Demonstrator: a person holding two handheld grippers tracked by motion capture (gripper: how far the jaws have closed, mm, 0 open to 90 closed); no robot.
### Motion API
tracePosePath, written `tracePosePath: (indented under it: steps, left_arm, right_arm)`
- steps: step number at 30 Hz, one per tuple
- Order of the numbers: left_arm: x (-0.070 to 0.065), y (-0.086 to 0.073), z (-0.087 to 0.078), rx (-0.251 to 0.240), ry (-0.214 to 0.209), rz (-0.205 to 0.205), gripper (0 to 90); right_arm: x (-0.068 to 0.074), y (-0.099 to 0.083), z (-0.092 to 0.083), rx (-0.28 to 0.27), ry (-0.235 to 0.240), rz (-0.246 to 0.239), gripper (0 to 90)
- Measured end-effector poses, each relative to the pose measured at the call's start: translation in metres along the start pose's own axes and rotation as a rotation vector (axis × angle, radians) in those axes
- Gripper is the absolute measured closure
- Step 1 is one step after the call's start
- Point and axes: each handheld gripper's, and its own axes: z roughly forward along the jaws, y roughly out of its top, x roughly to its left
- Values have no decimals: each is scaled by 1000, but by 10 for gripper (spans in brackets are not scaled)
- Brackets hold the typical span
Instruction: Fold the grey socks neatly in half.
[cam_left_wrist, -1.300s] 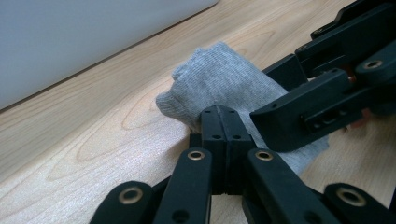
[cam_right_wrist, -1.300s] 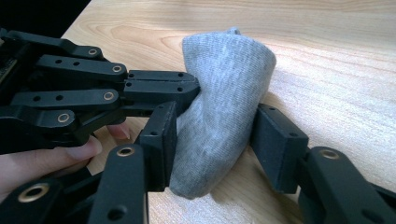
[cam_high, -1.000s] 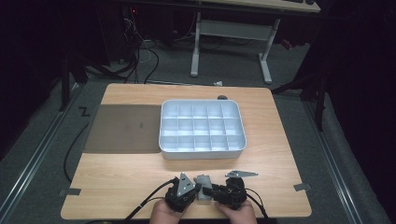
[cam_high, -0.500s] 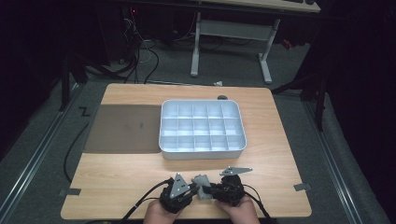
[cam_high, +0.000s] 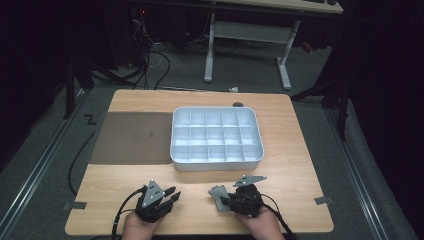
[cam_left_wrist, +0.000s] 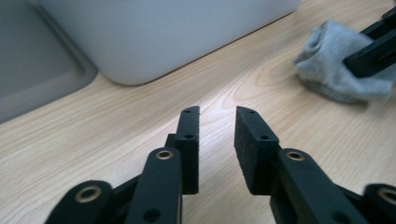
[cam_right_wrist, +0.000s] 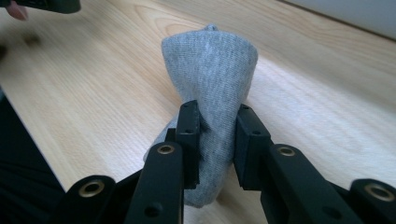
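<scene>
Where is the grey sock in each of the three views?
High view: grey sock, bottom centre, held by the right gripper.
Left gripper view: sock, upper right.
Right gripper view: sock, centre, between the jaws.
Shared landmark: white tray.

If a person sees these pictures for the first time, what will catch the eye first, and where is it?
First comes the white compartment tray, all its cells empty, in the middle of the wooden table, with a dark mat at its left. Then, at the near edge, the right gripper pinches a grey cloth, while the left gripper is open with nothing between its jaws.
</scene>
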Motion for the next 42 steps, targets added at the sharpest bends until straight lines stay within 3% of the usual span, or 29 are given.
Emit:
tracePosePath:
  steps: [3,5,12,27,42]
  left_arm:
    - [5,-1,-2,-13,0,-13,691]
    - [7,-1,-3,-20,3,-19,681]
    - [14,-4,-4,-24,11,-40,644]
    - [8,-4,-3,-26,14,-24,596]
    - [11,-5,-3,-22,9,-22,591]
  right_arm:
    - [-2,3,-2,13,-40,-31,756]
    - [-4,3,-4,23,-58,-14,756]
    - [-12,2,-10,32,-111,-25,755]
    - [-23,-1,-23,74,-194,-48,754]
    - [-31,10,-35,268,-330,-166,754]
